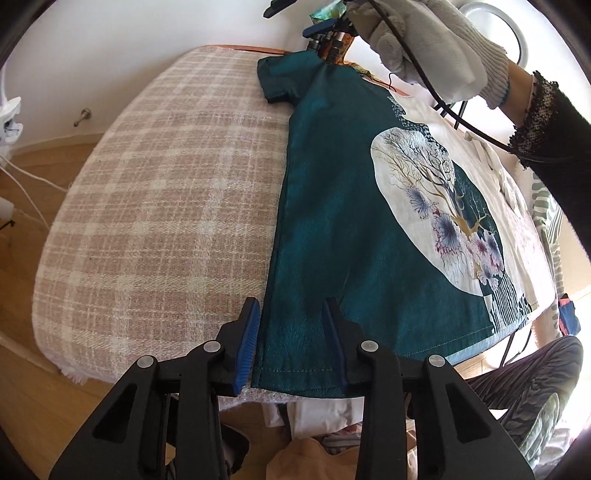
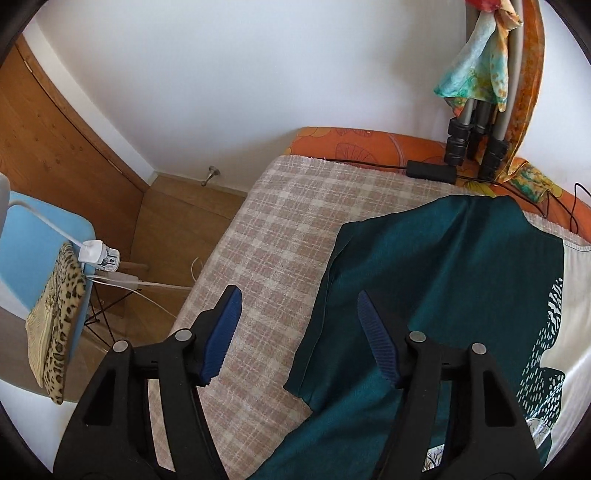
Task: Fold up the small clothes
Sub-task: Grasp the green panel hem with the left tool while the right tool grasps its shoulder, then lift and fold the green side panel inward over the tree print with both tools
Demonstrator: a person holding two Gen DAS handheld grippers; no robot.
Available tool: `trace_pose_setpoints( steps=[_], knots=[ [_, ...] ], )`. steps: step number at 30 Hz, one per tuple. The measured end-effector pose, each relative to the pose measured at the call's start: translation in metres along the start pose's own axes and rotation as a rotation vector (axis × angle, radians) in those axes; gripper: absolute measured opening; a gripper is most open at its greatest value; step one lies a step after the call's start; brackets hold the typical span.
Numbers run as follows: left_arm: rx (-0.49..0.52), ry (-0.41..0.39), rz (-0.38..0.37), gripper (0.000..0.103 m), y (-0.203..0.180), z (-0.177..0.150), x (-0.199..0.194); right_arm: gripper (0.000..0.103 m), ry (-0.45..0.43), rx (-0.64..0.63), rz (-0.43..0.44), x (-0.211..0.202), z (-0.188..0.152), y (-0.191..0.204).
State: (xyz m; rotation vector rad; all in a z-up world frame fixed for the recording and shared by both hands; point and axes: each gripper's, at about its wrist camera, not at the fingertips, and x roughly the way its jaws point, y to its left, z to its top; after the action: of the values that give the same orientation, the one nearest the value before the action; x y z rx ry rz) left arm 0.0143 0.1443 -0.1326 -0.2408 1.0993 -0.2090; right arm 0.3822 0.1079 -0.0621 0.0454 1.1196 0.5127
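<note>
A small dark teal T-shirt (image 1: 343,206) with a white oval tree-and-flower print lies flat on a pink plaid blanket (image 1: 166,192). My left gripper (image 1: 291,310) is open, its jaws straddling the shirt's bottom left hem corner. My right gripper (image 2: 299,299) is open over the shirt's left sleeve (image 2: 332,317), one finger above the blanket, the other above the teal cloth (image 2: 461,280). The right gripper also shows at the top of the left wrist view (image 1: 295,18), held by a gloved hand (image 1: 428,48).
A tripod's legs (image 2: 476,147) and a black power brick with cables (image 2: 430,170) sit at the far end on an orange sheet. A blue chair (image 2: 33,251) with a leopard-print cloth stands left. Loose clothes (image 1: 314,435) lie below the near edge.
</note>
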Motion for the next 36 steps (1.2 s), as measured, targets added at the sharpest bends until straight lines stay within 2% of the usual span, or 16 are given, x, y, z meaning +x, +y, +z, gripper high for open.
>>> trace_pose_setpoints(
  steps=[2, 9, 12, 14, 15, 19, 21, 22, 23, 24, 26, 36],
  knots=[
    [-0.003, 0.005, -0.01, 0.031, 0.0, -0.001, 0.002, 0.061, 0.021, -0.007, -0.016, 0.021, 0.006, 0.003],
    [-0.013, 0.007, -0.05, 0.028, 0.001, 0.004, 0.004, 0.061, 0.073, -0.036, -0.135, 0.073, 0.023, 0.002],
    [-0.011, 0.014, -0.069, 0.02, -0.001, 0.005, 0.006, 0.061, 0.096, -0.033, -0.181, 0.088, 0.025, -0.006],
    [-0.007, 0.024, -0.087, 0.011, -0.002, 0.005, 0.008, 0.061, 0.115, -0.038, -0.194, 0.094, 0.025, -0.009],
    [-0.007, 0.024, -0.088, 0.011, -0.003, 0.005, 0.008, 0.06, 0.122, -0.046, -0.202, 0.097, 0.025, -0.009],
    [-0.035, 0.028, -0.114, 0.007, 0.0, 0.007, 0.009, 0.053, 0.129, -0.097, -0.239, 0.102, 0.023, -0.007],
    [-0.045, 0.027, -0.126, 0.006, 0.001, 0.007, 0.008, 0.045, 0.128, -0.122, -0.263, 0.101, 0.021, -0.006],
    [-0.039, 0.024, -0.122, 0.005, -0.001, 0.008, 0.008, 0.033, 0.128, -0.134, -0.272, 0.1, 0.021, -0.007],
    [-0.033, 0.02, -0.122, 0.005, -0.002, 0.008, 0.007, 0.017, 0.13, -0.137, -0.267, 0.098, 0.021, -0.008],
    [-0.031, 0.017, -0.125, 0.005, -0.003, 0.008, 0.007, 0.011, 0.135, -0.13, -0.254, 0.096, 0.022, -0.011],
    [-0.029, 0.013, -0.126, 0.005, -0.005, 0.009, 0.006, 0.006, 0.129, -0.102, -0.224, 0.09, 0.023, -0.018],
    [0.022, -0.019, -0.154, 0.004, -0.026, 0.011, -0.003, 0.004, 0.016, -0.038, -0.146, 0.034, 0.021, -0.037]
  ],
)
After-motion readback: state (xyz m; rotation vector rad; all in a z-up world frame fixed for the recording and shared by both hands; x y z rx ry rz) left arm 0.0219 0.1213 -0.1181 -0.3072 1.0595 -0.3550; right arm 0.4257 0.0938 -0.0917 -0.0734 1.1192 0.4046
